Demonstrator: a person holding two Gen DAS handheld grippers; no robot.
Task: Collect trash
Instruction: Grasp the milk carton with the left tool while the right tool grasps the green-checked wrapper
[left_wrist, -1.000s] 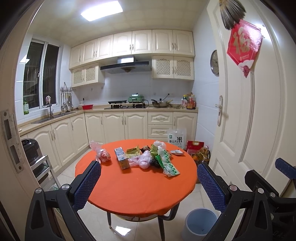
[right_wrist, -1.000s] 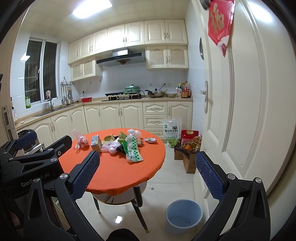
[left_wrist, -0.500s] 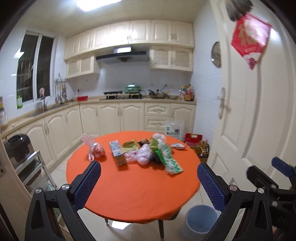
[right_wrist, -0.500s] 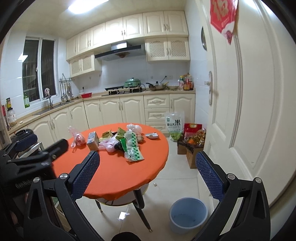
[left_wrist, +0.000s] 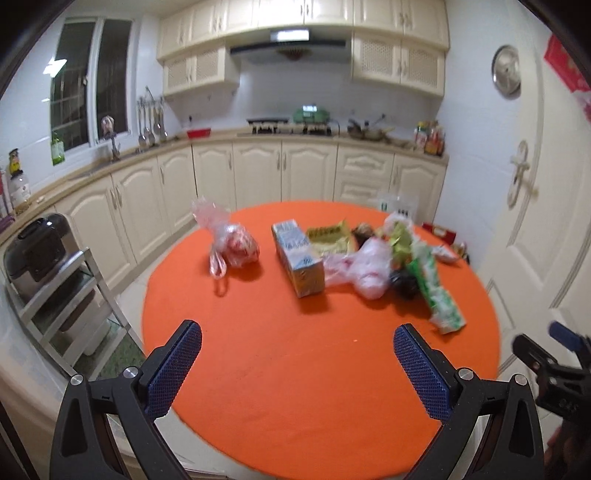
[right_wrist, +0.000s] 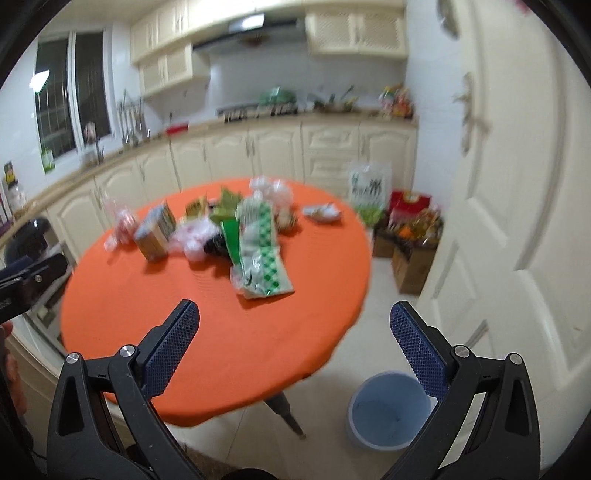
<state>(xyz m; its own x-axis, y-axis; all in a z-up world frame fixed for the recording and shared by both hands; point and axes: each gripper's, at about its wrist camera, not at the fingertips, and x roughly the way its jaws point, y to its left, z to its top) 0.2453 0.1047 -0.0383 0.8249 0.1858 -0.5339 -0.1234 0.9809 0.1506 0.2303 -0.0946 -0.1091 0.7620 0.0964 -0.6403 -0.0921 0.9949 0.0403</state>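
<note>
Beside the table (right_wrist: 221, 332), the blue bin (right_wrist: 388, 413) sits empty; both grippers (left_wrist: 297, 365) (right_wrist: 295, 354) gape.

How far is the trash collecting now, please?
Nothing looks done: the blue bin on the floor appears empty. Nothing is in hand: the left claw and right claw are both open and hold nothing, hovering at the orange table. All is left: milk carton, green wrapper, plastic bags lie there.

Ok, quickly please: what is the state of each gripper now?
Left gripper: open, holding nothing, above the orange table.
Right gripper: open, holding nothing.
</note>
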